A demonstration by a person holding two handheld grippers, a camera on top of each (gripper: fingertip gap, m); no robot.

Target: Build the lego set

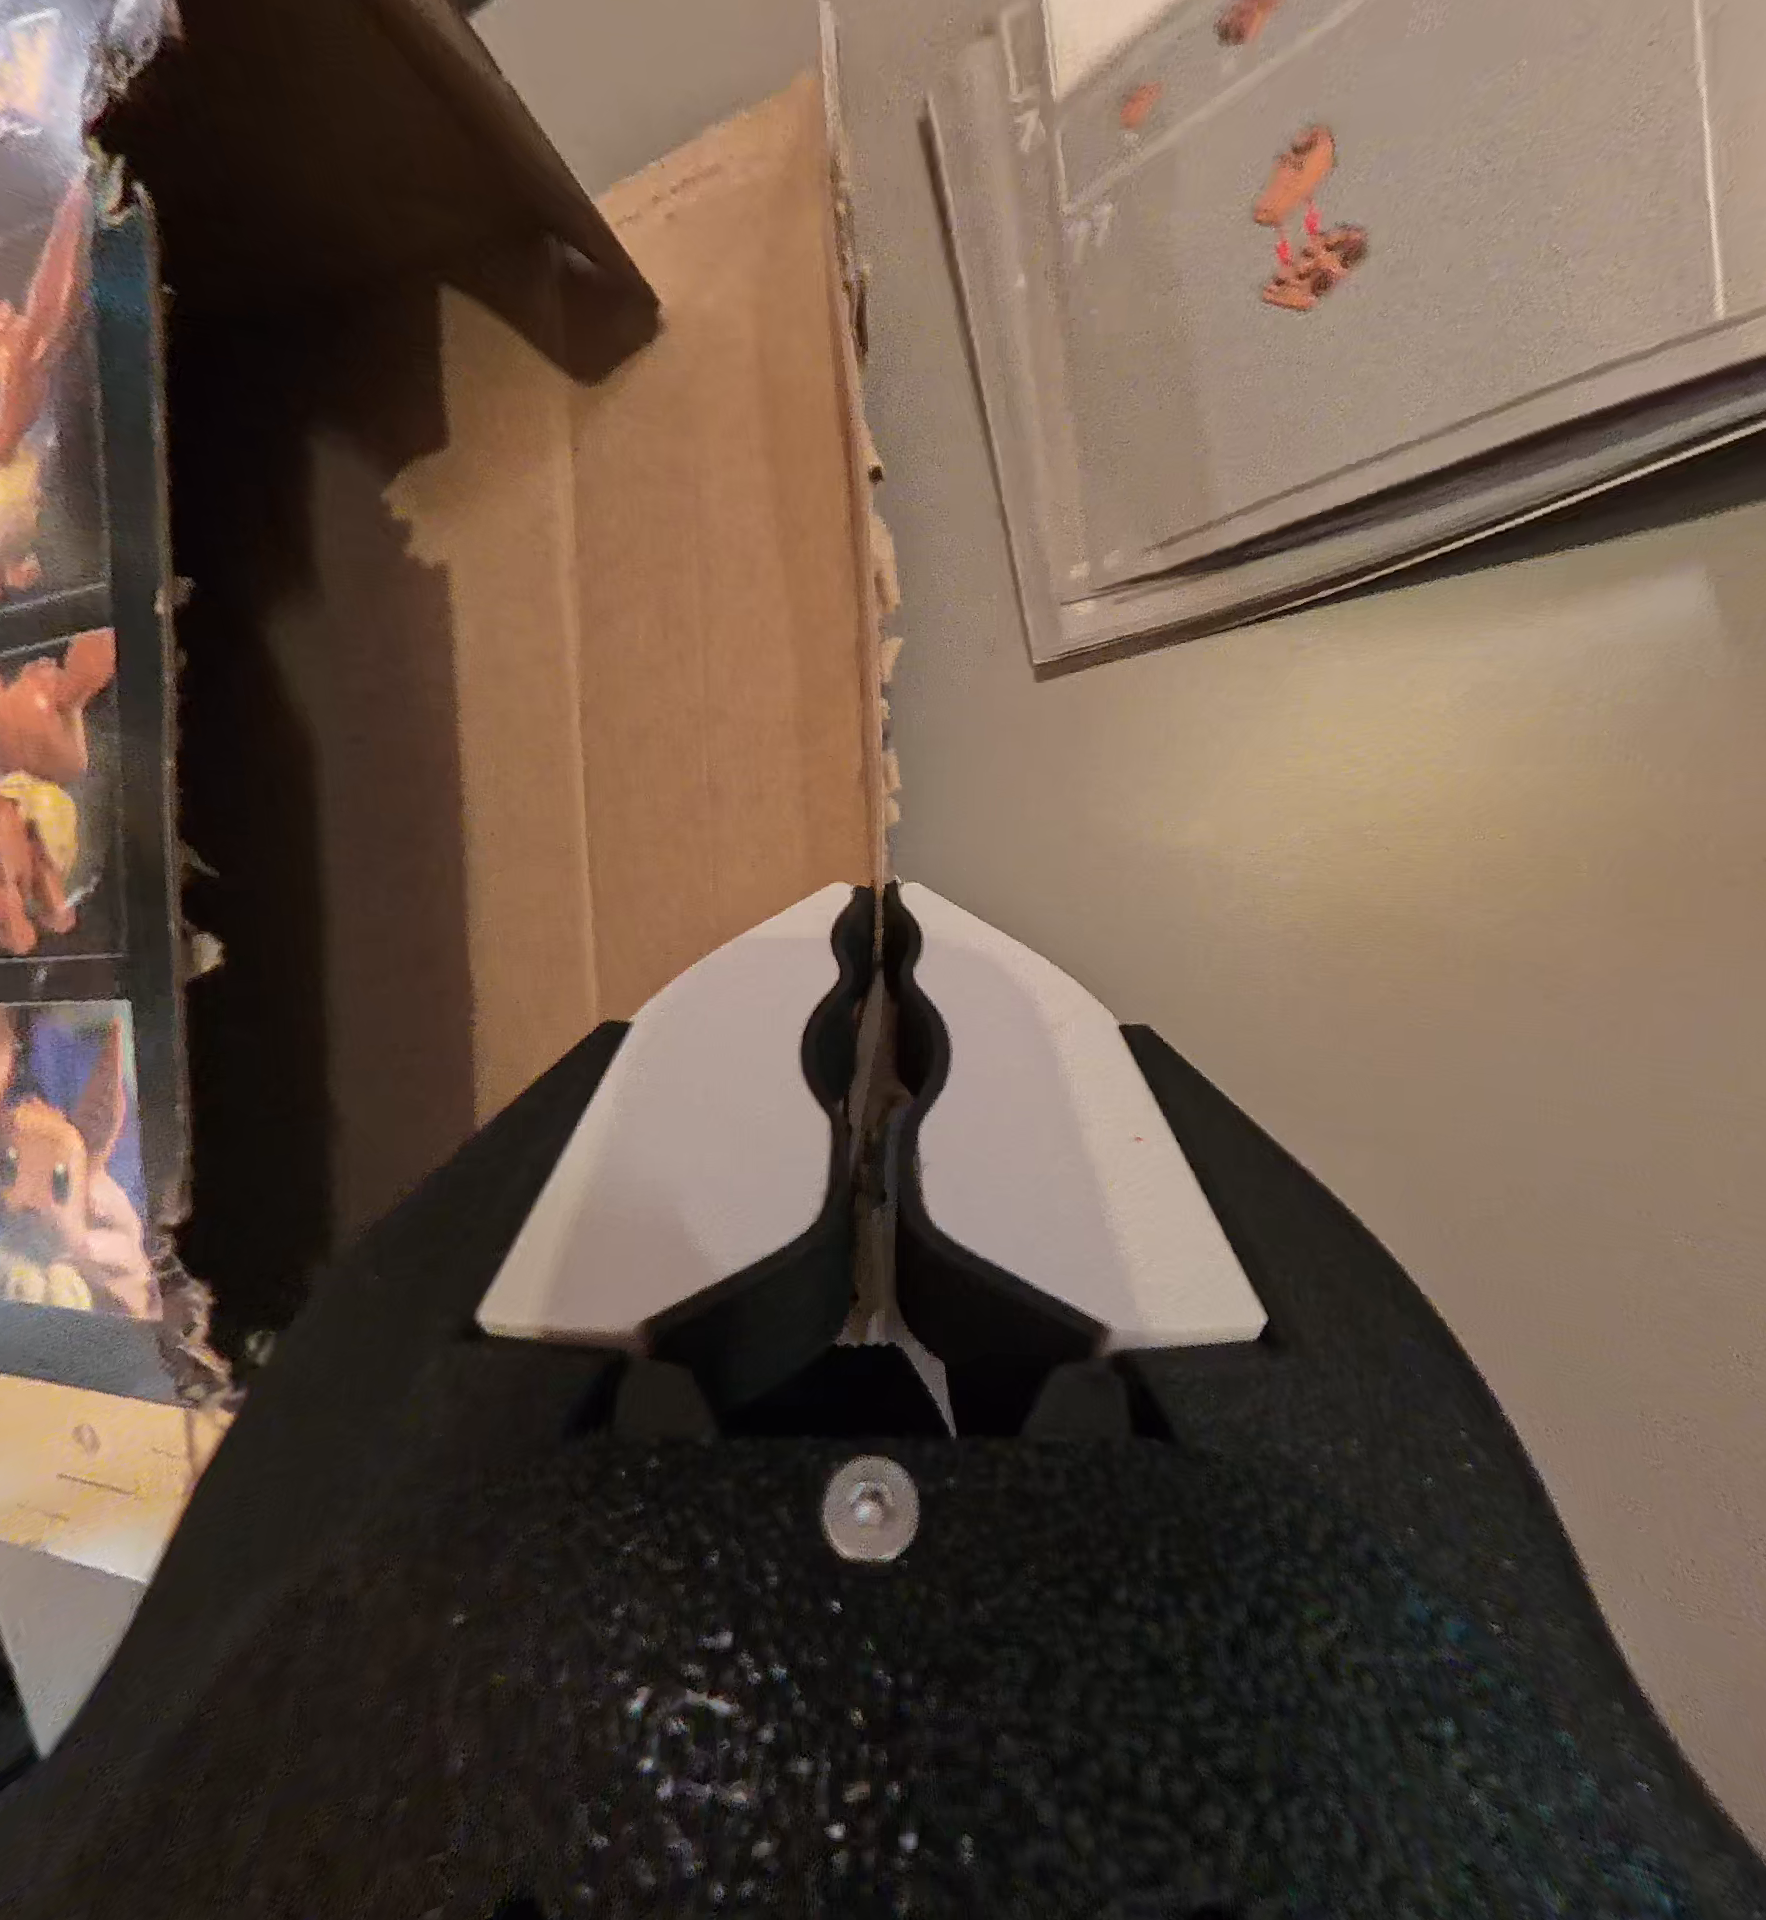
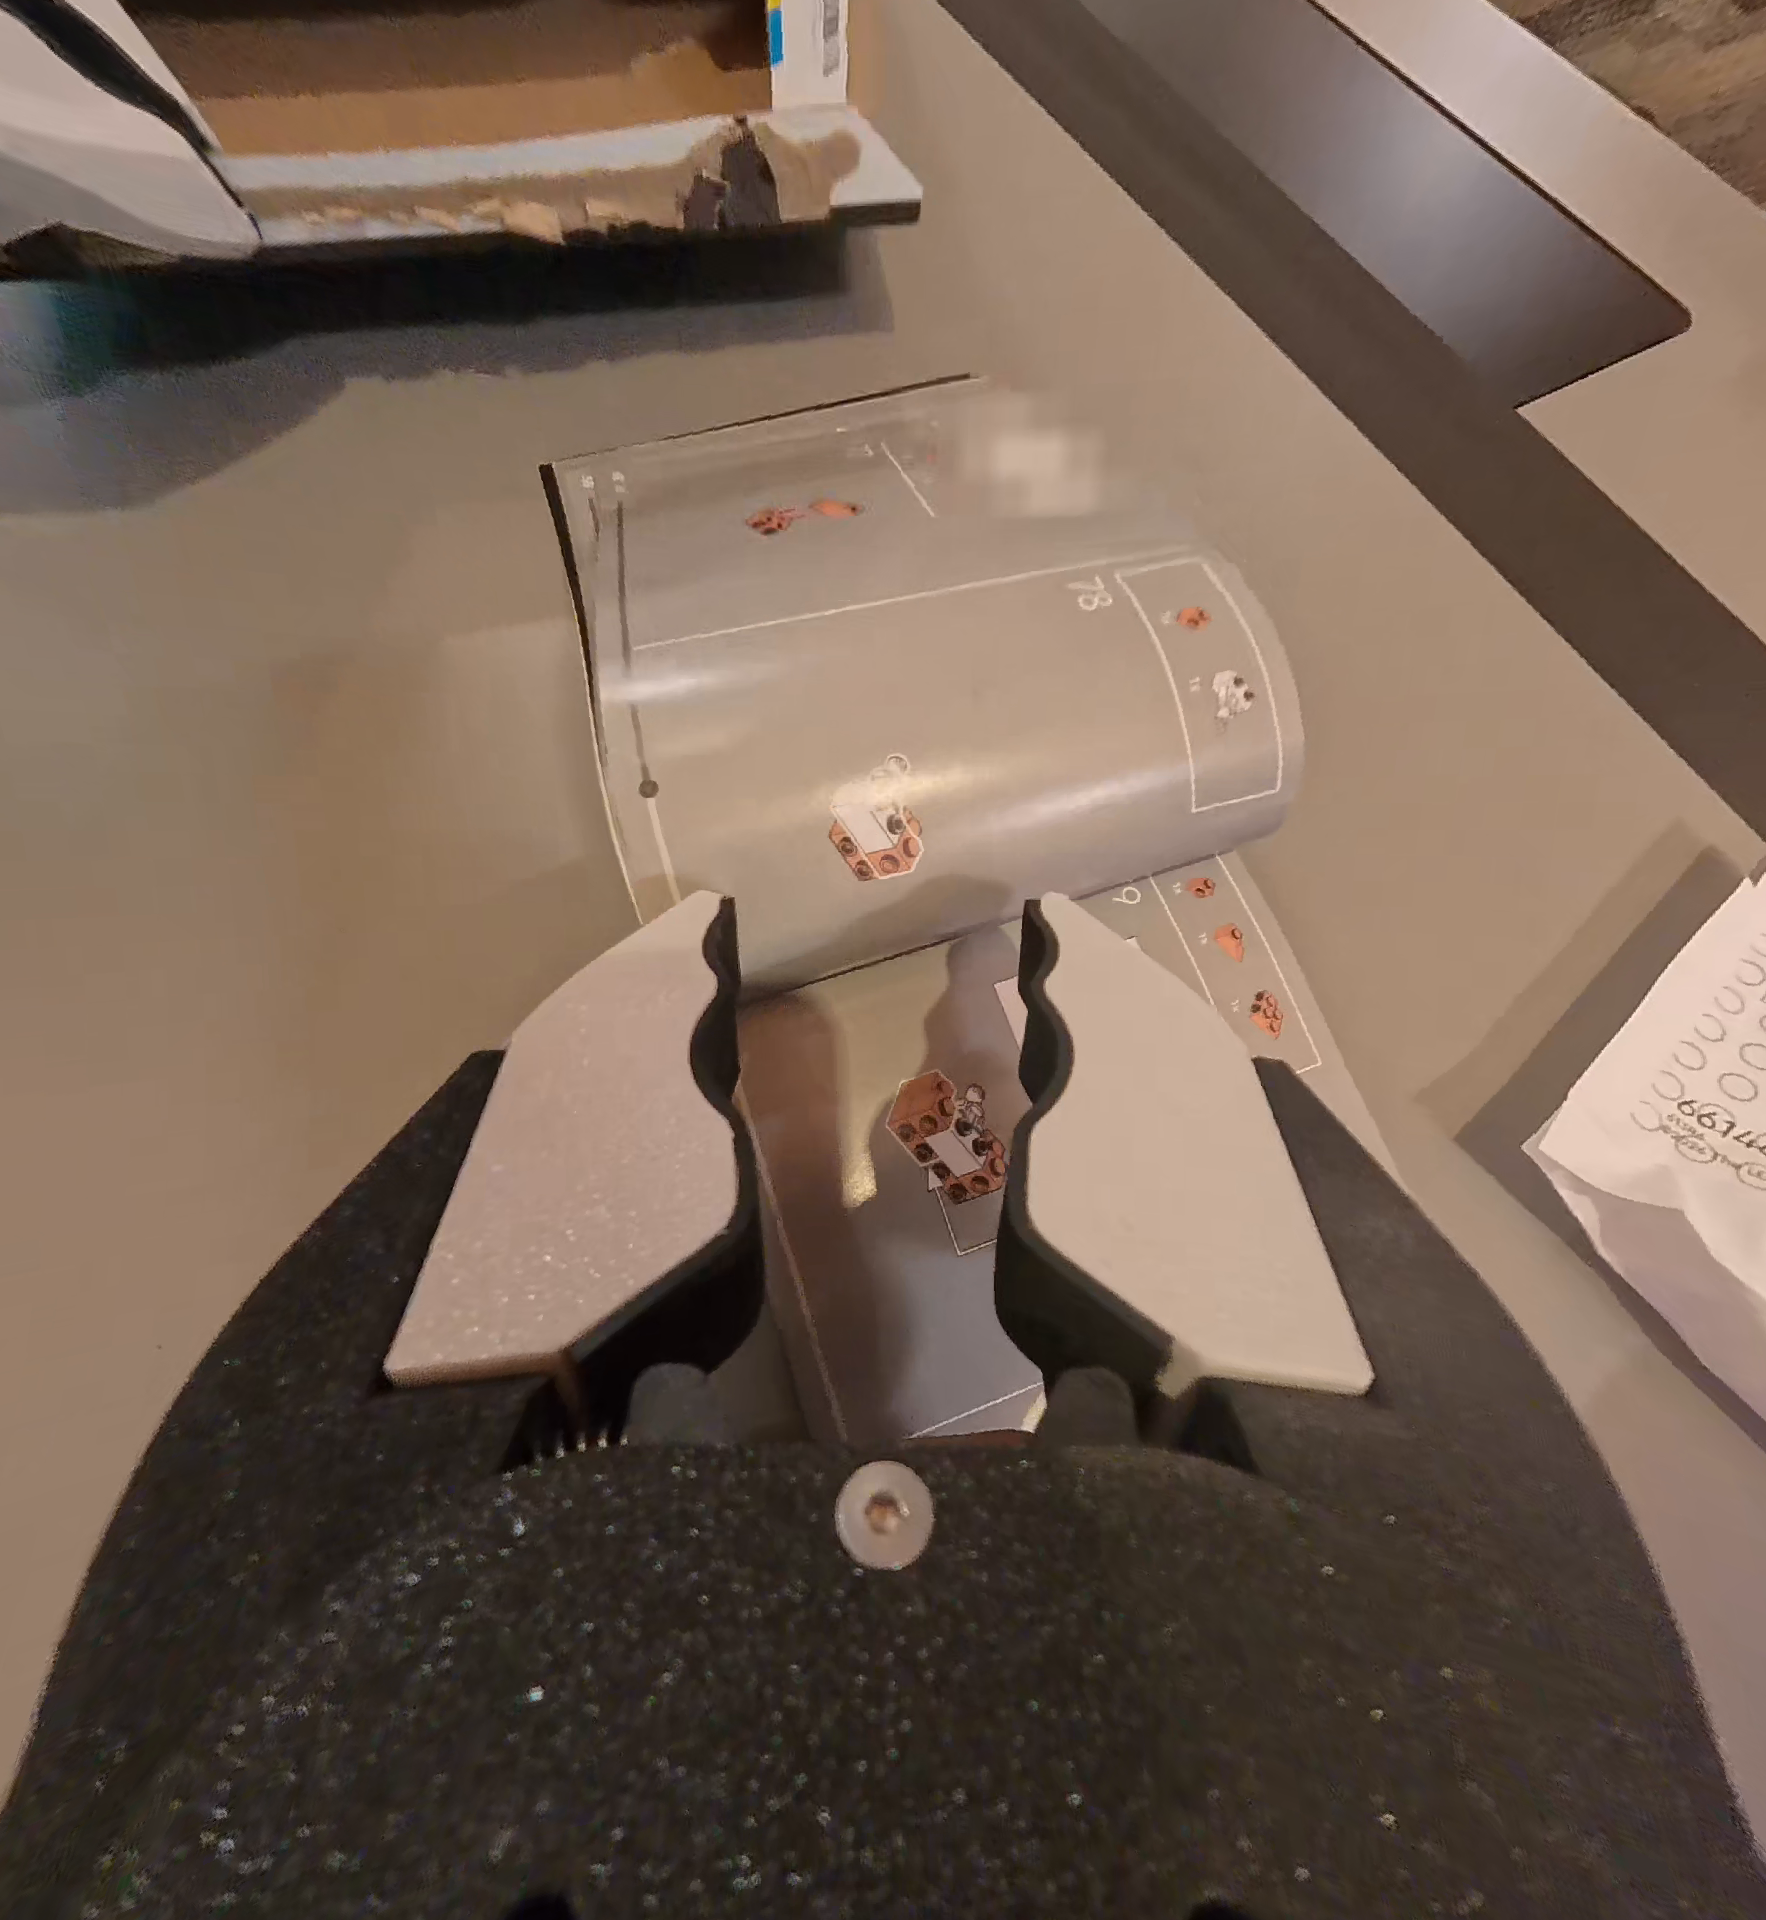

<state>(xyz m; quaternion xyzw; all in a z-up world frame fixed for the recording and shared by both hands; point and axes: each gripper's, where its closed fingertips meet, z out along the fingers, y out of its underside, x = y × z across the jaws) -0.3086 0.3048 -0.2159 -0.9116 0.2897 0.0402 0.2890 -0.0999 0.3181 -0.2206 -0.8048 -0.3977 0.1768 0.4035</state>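
Observation:
In the left wrist view my left gripper [image 1: 877,902] is shut on the thin torn edge of the cardboard box wall [image 1: 713,623]. The card runs straight out from between the two pads. The box's printed outside [image 1: 17,727] shows at the far left. The grey instruction booklet [image 1: 1378,312] lies on the table beyond the box. In the right wrist view my right gripper [image 2: 879,925] is open and empty, just above the open booklet [image 2: 910,707]. One booklet page curls up in front of the fingertips, and no pad touches it. The box [image 2: 546,187] is at the top.
A white paper bag [image 2: 1710,1143] printed with circles lies at the right edge. A dark recessed strip [image 2: 1430,260] crosses the grey table [image 2: 235,779] at the upper right. A dark flap of the box [image 1: 391,208] hangs over its inside. Tip to tip, the grippers are about 20 centimeters apart.

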